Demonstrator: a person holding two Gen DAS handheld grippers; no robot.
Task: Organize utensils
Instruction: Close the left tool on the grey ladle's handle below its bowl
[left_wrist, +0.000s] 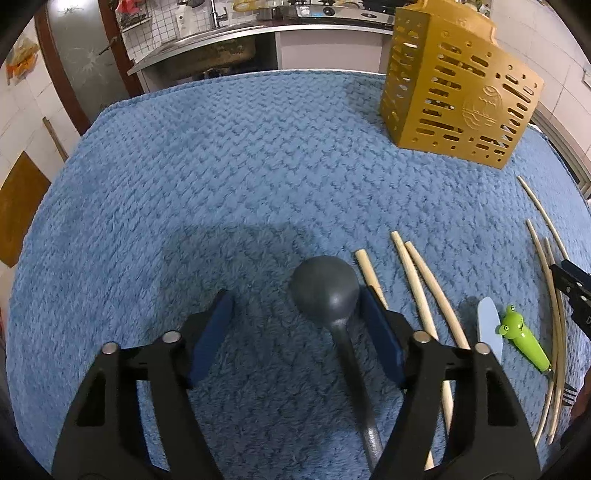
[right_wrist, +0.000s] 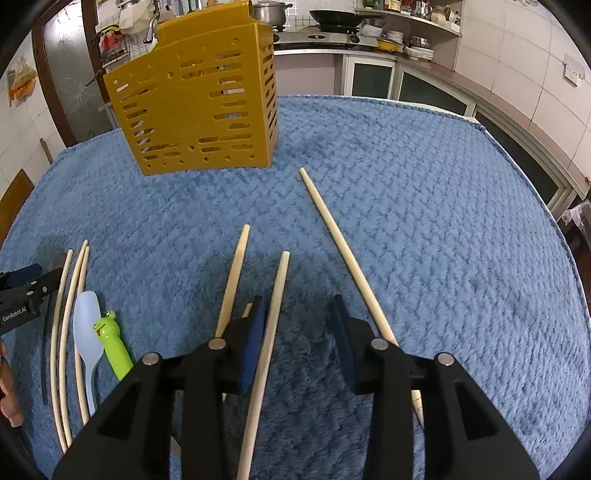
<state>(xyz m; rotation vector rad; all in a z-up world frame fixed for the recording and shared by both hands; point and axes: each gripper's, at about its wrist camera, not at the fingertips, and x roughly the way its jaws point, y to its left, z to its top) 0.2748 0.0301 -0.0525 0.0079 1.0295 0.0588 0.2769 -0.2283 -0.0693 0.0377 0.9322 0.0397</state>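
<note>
My left gripper (left_wrist: 295, 317) is open over the blue cloth, with a dark grey ladle (left_wrist: 325, 291) lying between its fingers, close to the right pad. Wooden chopsticks (left_wrist: 424, 288) lie just right of it. A gold slotted utensil holder (left_wrist: 458, 96) stands at the far right; it also shows in the right wrist view (right_wrist: 195, 107). My right gripper (right_wrist: 299, 325) is open, with one chopstick (right_wrist: 269, 332) between its fingers near the left pad, and others (right_wrist: 343, 251) beside it.
A pale blue spatula (right_wrist: 86, 332), a green frog-handled fork (right_wrist: 112, 343) and several chopsticks (right_wrist: 62, 332) lie at the left of the right wrist view. The blue cloth (right_wrist: 443, 221) covers the table. A kitchen counter and sink stand behind it.
</note>
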